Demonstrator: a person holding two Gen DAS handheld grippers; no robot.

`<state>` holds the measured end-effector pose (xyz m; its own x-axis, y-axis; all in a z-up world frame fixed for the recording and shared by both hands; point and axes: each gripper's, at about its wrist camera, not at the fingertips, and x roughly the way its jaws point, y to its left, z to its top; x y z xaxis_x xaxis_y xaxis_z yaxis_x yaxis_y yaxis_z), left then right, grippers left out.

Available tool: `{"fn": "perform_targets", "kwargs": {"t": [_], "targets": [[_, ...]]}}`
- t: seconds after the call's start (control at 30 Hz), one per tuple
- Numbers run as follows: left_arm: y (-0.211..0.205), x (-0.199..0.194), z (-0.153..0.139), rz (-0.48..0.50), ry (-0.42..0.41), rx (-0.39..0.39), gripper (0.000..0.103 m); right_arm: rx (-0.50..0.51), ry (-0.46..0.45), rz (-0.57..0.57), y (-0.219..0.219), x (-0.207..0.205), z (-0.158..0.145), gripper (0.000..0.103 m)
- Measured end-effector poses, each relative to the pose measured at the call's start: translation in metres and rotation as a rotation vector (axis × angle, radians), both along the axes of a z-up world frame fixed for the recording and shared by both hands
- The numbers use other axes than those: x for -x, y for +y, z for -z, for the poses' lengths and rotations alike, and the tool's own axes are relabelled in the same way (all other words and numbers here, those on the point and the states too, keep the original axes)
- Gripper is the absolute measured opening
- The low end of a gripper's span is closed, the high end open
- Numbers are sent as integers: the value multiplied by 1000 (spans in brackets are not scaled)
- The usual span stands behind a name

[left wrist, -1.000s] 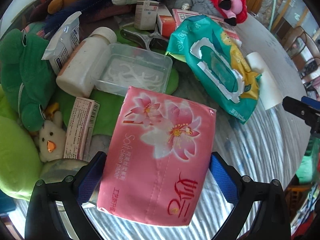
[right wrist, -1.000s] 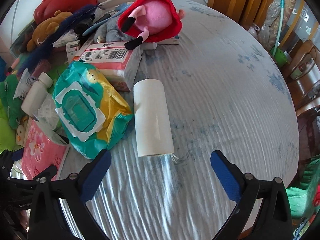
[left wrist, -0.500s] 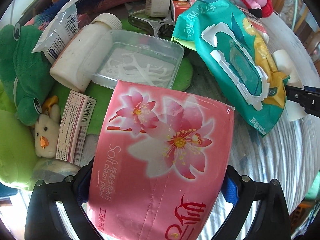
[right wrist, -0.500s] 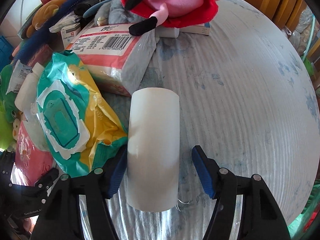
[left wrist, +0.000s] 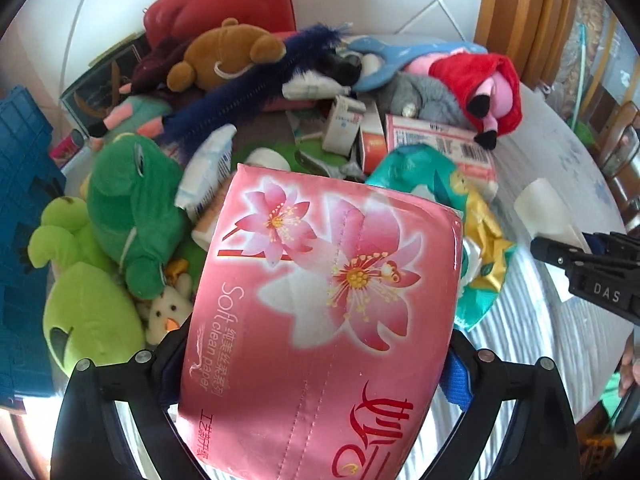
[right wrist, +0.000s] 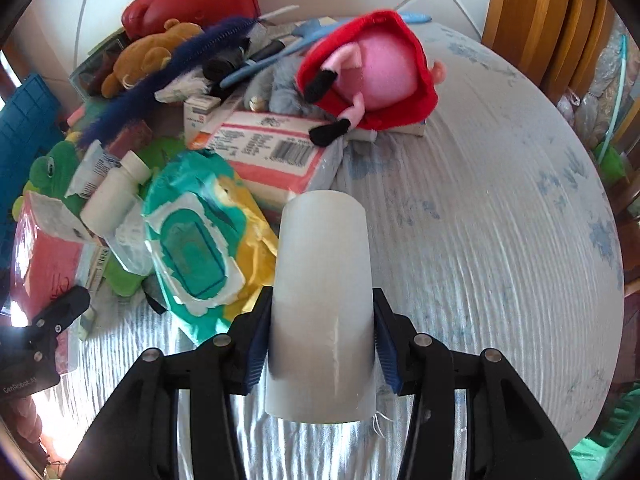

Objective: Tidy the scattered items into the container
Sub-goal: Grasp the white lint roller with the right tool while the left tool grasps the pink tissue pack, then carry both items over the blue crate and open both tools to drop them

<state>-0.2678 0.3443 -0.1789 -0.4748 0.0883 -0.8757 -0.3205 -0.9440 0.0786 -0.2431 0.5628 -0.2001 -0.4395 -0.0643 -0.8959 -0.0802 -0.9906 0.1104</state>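
My left gripper is shut on a pink tissue pack with lily flowers and holds it lifted above the pile; the pack fills the middle of the left wrist view. My right gripper is shut on a white roll that lies lengthwise between its blue pads. The roll also shows at the right of the left wrist view, with the right gripper on it. A blue crate stands at the far left, and also shows in the right wrist view.
A heap lies on the round table: teal wet-wipes pack, white bottle, green frog plush, brown bear, red case, pink plush in red hood, barcode tissue pack. Wooden chairs stand behind.
My left gripper closed on the pink pack and lifted it, tilting up toward the back of the pile. My right gripper moved onto the white roll and shut on it.
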Motion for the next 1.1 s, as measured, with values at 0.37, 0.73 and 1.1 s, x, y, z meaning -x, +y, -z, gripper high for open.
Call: {"fn": "perform_targets", "kwargs": {"t": [0.37,0.73,1.1], "targets": [[-67,-24,-78,-180,201,-34,98,35,212,-321,-111,25,-88,46],[-255,-34,-170,-379,439,-35,98,12,452,-572,-327,34,-183,46],[-483,-35,-238,-539,556,14,98,115,598,-719,-562,44,-260,46]]}}
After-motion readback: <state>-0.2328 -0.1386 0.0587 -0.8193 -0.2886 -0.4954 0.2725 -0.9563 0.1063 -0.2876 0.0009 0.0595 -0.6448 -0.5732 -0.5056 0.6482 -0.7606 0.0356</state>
